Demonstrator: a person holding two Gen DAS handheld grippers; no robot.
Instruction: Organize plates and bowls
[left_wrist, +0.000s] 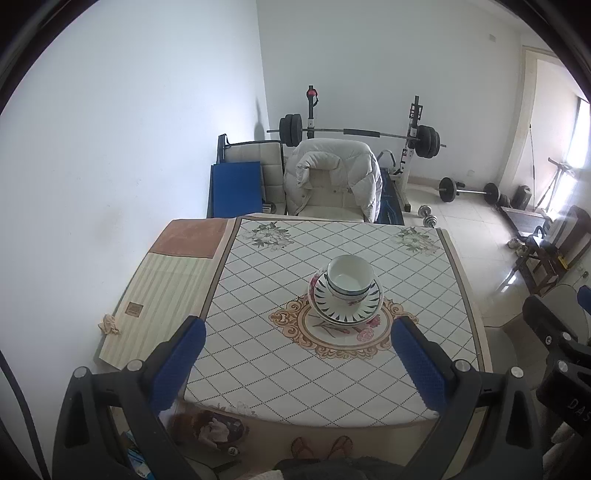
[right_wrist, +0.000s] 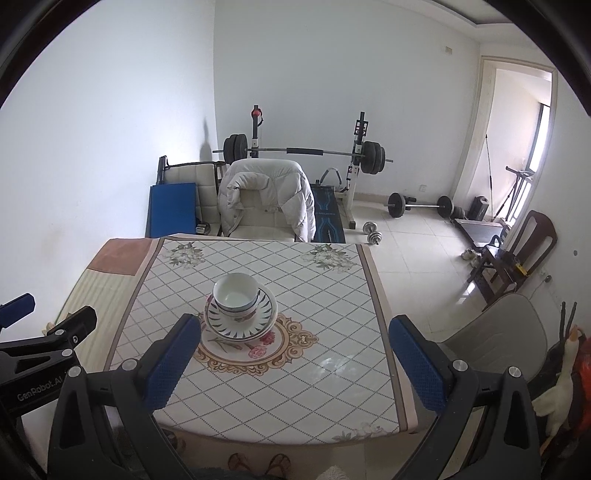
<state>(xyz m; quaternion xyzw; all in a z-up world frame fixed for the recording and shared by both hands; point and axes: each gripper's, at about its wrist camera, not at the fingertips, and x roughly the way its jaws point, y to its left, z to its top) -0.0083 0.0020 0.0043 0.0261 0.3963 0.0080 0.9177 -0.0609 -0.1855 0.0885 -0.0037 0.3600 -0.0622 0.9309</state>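
Plates and bowls (left_wrist: 347, 295) stacked in a single pile near the middle of the table (left_wrist: 332, 369), resting on the upper edge of the round ornamental medallion (left_wrist: 332, 338) printed on the tablecloth. Top of pile: white bowl (left_wrist: 351, 275), upright, empty, nested in a second bowl with a dark rim band. Beneath: plate (left_wrist: 341, 314) with dark leaf-shaped marks around the rim, set on at least one further plate with a pink floral pattern. Exact count of pieces not determinable.

Left gripper (left_wrist: 295, 363): blue-padded fingers spread wide apart, nothing between them, held above the near edge of the table, well apart from the pile. Pile centred between the fingers in the left wrist view.

Right gripper (right_wrist: 295, 363): fingers likewise spread wide, nothing held, above the near right part of the table. Pile just beyond the left finger in the right wrist view, not touching it.

Striped mat (left_wrist: 162, 295) with a brown panel along the left side of the table. Chair (left_wrist: 332, 181) draped with a white padded jacket directly behind the far table edge. Barbell on rack (left_wrist: 354, 133) against the back wall. Loose weights on the tiled floor to the right.
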